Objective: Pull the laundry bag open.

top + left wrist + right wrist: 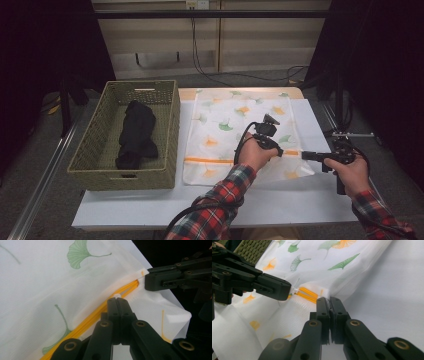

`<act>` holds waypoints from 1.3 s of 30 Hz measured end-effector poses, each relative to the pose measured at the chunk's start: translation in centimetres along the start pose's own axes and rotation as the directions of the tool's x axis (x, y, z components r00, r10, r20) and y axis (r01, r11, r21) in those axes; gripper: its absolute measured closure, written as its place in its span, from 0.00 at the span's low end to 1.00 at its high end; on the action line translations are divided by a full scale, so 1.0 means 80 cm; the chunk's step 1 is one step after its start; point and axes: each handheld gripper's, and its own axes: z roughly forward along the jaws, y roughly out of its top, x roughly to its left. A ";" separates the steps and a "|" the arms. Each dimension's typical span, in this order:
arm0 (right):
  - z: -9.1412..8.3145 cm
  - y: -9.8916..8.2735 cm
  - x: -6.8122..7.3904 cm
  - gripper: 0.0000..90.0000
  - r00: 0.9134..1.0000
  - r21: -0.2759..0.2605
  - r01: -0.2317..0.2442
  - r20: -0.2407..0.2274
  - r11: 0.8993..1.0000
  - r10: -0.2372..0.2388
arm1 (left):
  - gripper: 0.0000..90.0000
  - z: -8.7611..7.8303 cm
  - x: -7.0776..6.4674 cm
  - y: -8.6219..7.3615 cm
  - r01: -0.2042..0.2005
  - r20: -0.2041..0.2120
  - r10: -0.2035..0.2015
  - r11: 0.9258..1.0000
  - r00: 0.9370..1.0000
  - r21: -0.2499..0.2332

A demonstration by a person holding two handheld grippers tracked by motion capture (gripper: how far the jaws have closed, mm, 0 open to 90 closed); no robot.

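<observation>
From the high view, a white mesh laundry bag (240, 135) printed with ginkgo leaves lies flat on the counter (280, 200), its long axis running away from the person, with a woven basket (172, 135) beside it holding a dark garment (136, 134). That view is too coarse to show what the jaws are doing.

The gripper views fill this in. In the left gripper view, the left gripper (117, 300) has its jaws pressed together at the orange zipper (100, 315), with a small white zipper pull (117, 295) at their tips; the grip looks clenched on it, though the contact is partly hidden. Just ahead and to the right, the right gripper (147, 281) meets the bag's edge at the zipper's end.

In the right gripper view, the right gripper's jaws are clenched on the mesh beside the zipper end. The zipper runs crosswise near the bag's near end. The bag's corner is cut off by the frame.
</observation>
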 end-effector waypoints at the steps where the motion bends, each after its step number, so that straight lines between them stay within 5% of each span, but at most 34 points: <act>1: 0.000 -0.001 -0.002 0.97 1.000 -0.004 -0.008 -0.006 1.000 0.008 | 1.00 -0.004 0.004 -0.001 0.003 0.006 -0.003 1.000 1.000 0.008; 11: -0.001 -0.003 0.000 0.97 1.000 0.001 0.001 -0.007 1.000 -0.001 | 1.00 -0.009 0.001 -0.004 0.022 0.001 -0.022 1.000 1.000 -0.009; 12: -0.003 -0.004 0.001 0.97 1.000 -0.001 -0.001 -0.005 1.000 0.001 | 1.00 -0.011 0.002 -0.004 -0.005 0.002 0.005 1.000 1.000 0.009; 17: -0.005 -0.004 0.000 0.97 1.000 -0.006 -0.006 0.005 1.000 0.006 | 1.00 -0.015 0.000 -0.004 0.023 -0.024 -0.024 1.000 0.999 -0.018; 39: -0.005 -0.005 -0.001 0.97 1.000 -0.007 0.009 0.021 1.000 -0.009 | 1.00 -0.027 0.016 -0.009 0.027 -0.066 -0.027 1.000 0.997 -0.013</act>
